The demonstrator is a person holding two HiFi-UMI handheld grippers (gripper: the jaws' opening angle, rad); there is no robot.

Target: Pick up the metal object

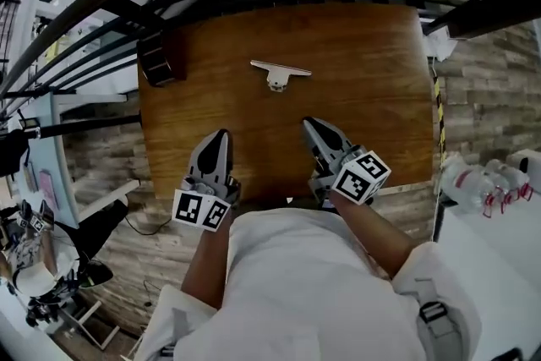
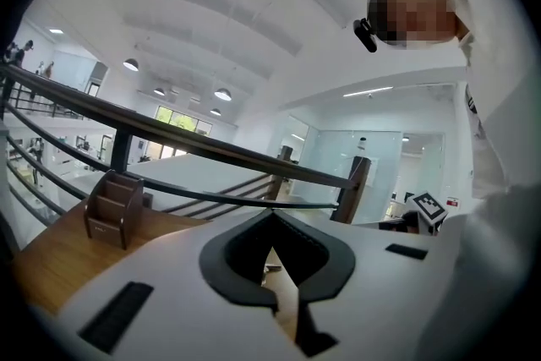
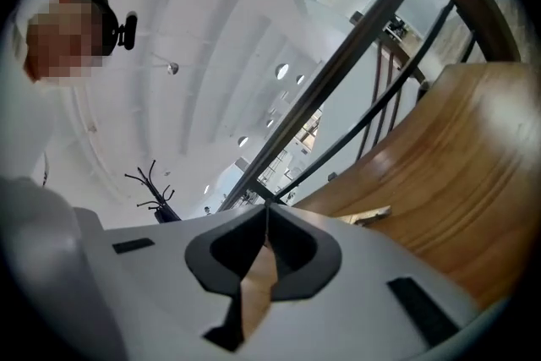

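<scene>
Left of the metal object [image 1: 280, 73] (well apart) sits a holder [image 1: 161, 57].

I see left gripper [image 1: 219, 137] and right gripper [image 1: 309, 124] side by side, jaws closed, both empty, forearms bare.

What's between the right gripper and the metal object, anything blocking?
Nothing visible. Only bare table lies between the right gripper, jaws shut, and the metal object. The wooden holder sits at the table's far left corner, off that line.
</scene>
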